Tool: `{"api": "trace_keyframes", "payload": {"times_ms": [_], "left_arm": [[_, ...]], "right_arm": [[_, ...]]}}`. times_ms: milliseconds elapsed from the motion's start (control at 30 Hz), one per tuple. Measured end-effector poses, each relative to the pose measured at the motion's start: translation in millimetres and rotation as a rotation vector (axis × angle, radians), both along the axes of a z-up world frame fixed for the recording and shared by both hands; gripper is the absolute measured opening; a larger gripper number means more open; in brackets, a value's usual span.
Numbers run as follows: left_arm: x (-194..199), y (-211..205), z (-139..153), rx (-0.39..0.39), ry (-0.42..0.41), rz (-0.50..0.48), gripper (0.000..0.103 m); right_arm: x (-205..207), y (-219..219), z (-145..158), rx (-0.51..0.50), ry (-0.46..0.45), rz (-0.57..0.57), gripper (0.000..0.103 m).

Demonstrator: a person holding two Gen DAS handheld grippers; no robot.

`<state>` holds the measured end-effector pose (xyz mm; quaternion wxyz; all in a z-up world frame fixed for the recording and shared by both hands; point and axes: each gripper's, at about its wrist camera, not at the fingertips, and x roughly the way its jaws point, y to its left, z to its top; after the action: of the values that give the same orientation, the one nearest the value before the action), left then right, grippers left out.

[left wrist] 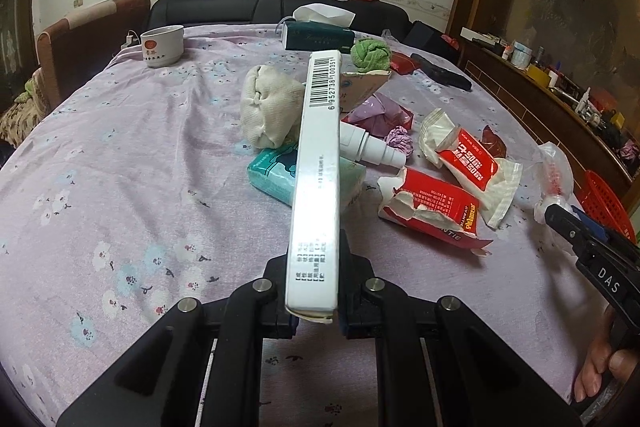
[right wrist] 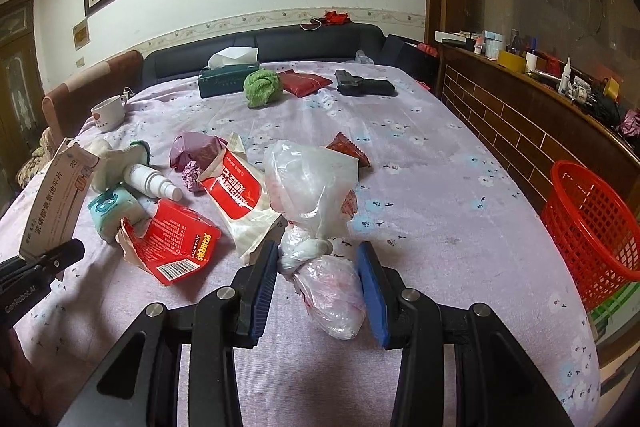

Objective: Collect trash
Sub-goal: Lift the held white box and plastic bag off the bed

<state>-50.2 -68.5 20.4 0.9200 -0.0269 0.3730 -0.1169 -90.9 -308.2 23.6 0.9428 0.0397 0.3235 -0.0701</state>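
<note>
Left tool [left wrist: 314, 291] clamped on a long white box [left wrist: 316, 187], held up off the surface [left wrist: 120, 167]. Right tool [right wrist: 316, 283] has its jaws apart around a knotted plastic bag [right wrist: 316, 187], pads not touching it. Past that, red wrappers [right wrist: 172, 243], spray bottle [right wrist: 150, 181], tissue pack [right wrist: 110, 209]. Red basket [right wrist: 592, 227] off the right edge.

Glossy white cardboard box [left wrist: 316, 183], crinkled translucent plastic bag [right wrist: 316, 187], matt floral cotton tablecloth [left wrist: 132, 155], red plastic basket [right wrist: 592, 223].
</note>
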Motion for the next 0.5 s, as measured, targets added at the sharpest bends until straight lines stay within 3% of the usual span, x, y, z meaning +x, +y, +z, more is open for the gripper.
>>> {"api": "trace_keyframes", "payload": {"times_ms": [500], "left_arm": [[0.2,-1.5,-0.6,0.018,0.005,0.010,0.013]], "right_arm": [[-2.5,1.8,1.3,-0.005,-0.015,0.008,0.043]]}}
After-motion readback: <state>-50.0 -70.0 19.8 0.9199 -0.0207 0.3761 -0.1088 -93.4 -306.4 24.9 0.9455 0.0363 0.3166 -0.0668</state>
